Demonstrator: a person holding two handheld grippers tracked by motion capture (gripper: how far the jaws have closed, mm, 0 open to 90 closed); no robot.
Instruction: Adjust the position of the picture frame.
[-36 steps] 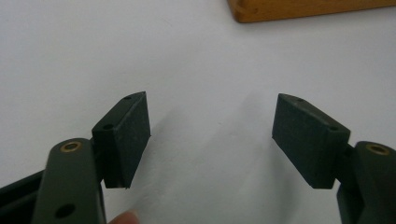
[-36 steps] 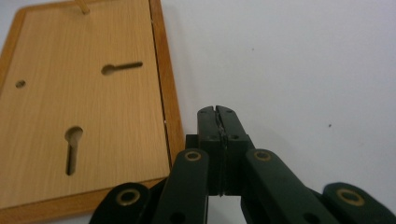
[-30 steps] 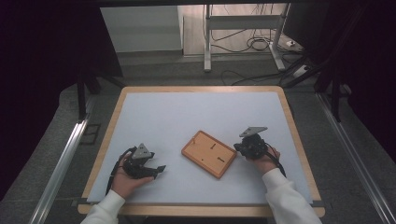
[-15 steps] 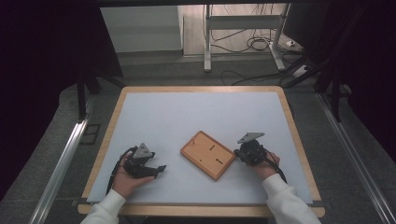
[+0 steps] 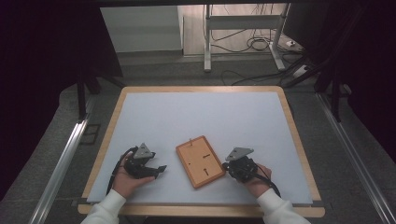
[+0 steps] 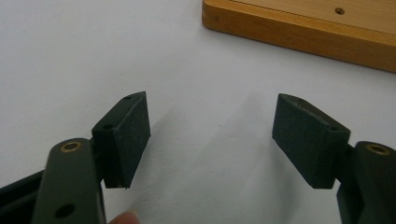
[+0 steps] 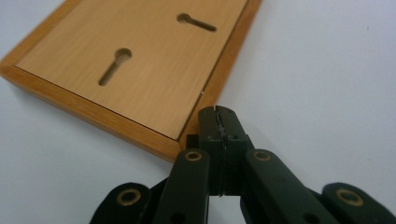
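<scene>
High view: the flat orange-brown wooden frame [image 5: 200, 161] lies back-up near the bench's front edge; your right gripper [image 5: 229, 165], clenched empty, noses its corner to push, while your left gripper [image 5: 160, 169] waits released.

no text, label, brand, number or sign can be read on anything here: the back of the wooden picture frame [image 5: 200, 161] is plain wood with two keyhole slots, the white table mat [image 5: 201, 121] is blank, and both grippers carry no lettering.
</scene>
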